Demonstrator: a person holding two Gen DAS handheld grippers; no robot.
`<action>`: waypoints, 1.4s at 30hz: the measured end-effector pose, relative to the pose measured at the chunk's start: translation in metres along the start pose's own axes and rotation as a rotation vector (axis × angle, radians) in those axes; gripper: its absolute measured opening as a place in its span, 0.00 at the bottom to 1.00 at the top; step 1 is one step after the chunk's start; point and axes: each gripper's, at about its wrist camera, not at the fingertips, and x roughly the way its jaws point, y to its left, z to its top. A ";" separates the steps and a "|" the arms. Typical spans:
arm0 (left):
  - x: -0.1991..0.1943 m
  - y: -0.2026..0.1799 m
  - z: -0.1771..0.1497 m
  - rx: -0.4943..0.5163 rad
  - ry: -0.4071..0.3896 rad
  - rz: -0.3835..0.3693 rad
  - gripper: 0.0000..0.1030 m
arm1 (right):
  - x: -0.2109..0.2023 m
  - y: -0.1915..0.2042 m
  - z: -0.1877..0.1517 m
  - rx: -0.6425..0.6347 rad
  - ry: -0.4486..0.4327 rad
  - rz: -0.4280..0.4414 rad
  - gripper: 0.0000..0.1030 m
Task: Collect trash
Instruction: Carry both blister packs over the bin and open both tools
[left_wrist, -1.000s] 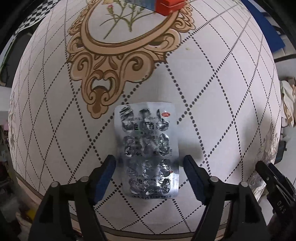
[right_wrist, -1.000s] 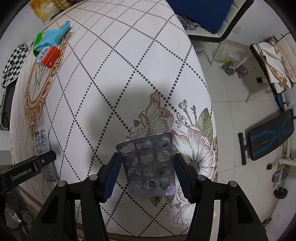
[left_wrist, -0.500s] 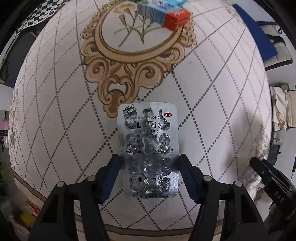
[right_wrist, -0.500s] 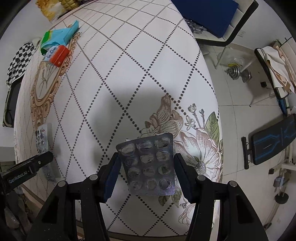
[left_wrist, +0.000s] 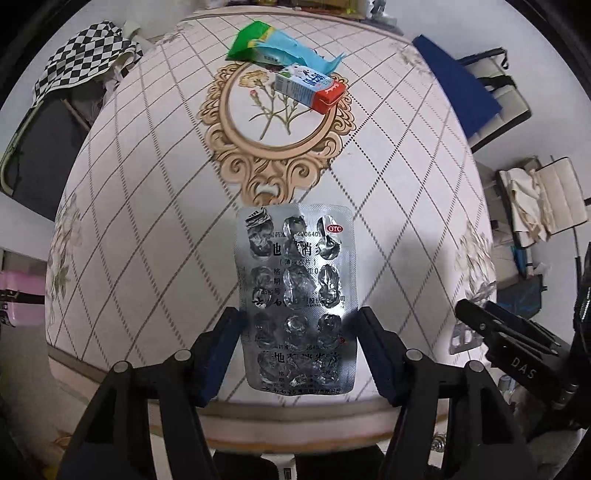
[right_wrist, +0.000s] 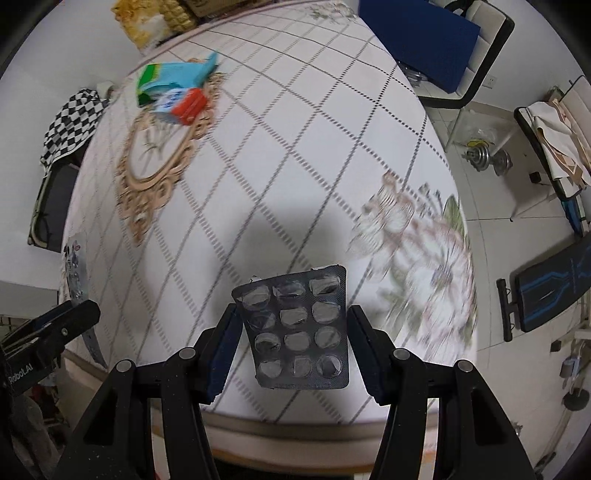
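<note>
My left gripper (left_wrist: 297, 354) is clamping a silver blister pack (left_wrist: 295, 295) above the table's (left_wrist: 147, 221) near edge; my right gripper (right_wrist: 291, 345) is pinching a dark blister pack (right_wrist: 299, 328), lifted likewise.

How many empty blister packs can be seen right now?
2. A silver printed blister pack sits between the left hand-held gripper fingers; a dark blister pack between the right hand-held gripper fingers. Others may be hidden.
</note>
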 end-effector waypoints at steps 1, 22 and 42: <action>-0.007 0.010 -0.012 0.001 -0.007 -0.015 0.60 | -0.004 0.005 -0.009 0.001 -0.005 0.003 0.58; 0.080 0.141 -0.266 -0.025 0.209 -0.150 0.60 | 0.080 0.037 -0.348 0.308 0.207 0.106 0.58; 0.378 0.200 -0.275 -0.137 0.303 -0.112 0.86 | 0.434 0.013 -0.338 0.326 0.290 0.225 0.59</action>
